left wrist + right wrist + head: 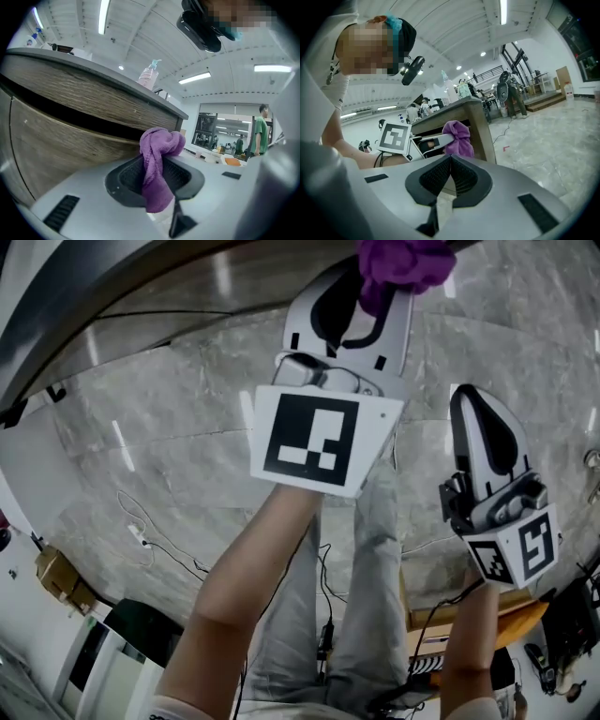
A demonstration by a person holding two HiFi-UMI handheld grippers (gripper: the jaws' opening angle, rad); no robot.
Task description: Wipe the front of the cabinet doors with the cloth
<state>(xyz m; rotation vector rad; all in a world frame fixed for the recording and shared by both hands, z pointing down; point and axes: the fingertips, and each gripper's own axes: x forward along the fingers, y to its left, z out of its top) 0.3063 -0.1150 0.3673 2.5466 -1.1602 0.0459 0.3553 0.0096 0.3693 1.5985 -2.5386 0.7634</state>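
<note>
Left gripper (pixel 157 161): jaws clamped on the purple cloth (pixel 161 143). The fabric is pinched between the ribbed pads, with a bunched knot standing above the jaw tips and a flat tail hanging down below them. Right gripper (pixel 449 159): jaws brought together, pads meeting at the tips, nothing between them. In the head view the left gripper (pixel 375 277) is raised at top centre with its marker cube (pixel 319 437) facing the camera and the cloth (pixel 403 263) bunched at its tip. The right gripper (pixel 466 395) is lower, to its right, and apart from it. In the left gripper view the cabinet (pixel 70 136) fills the left side: a wood-grain upper panel, a dark gap beneath it and a wood-grain cabinet door (pixel 42 150) below. The cloth sits just in front of the cabinet's near corner; contact with the wood cannot be confirmed. A grey countertop (pixel 93 70) caps the cabinet and a pump bottle (pixel 149 75) stands on it. The right gripper view looks towards the left gripper (pixel 440 140) from the side, where the cloth (pixel 458 138) shows against the cabinet (pixel 480 126) beside its corner post, level with the dark recess under the countertop. The floor (pixel 169 427) is grey marble tile, with cables (pixel 150 535) lying across it. The person's bare forearm (pixel 244 596) runs up to the left gripper.
</note>
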